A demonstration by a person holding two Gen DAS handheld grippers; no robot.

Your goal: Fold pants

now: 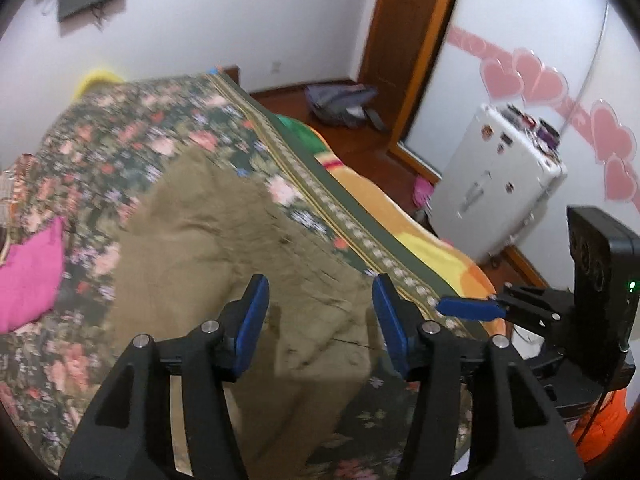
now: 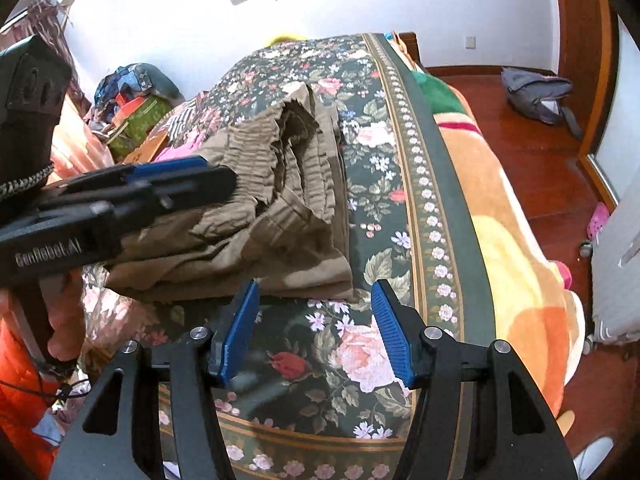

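Olive-brown pants (image 2: 272,204) lie bunched and partly folded on a floral bedspread (image 2: 360,352), long axis running up the bed away from the viewer; the left hand-held gripper (image 1: 320,320) hovers directly over the cloth, jaws apart, gripping nothing; the right hand-held gripper (image 2: 316,328) sits just short of the near hem, also open and empty; the bed's border edge (image 2: 432,216) lies close on the right, with clear bedspread nearer.

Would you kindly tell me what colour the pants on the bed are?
The pants are plain olive-brown, lying on the bed; the right wrist view shows them best.
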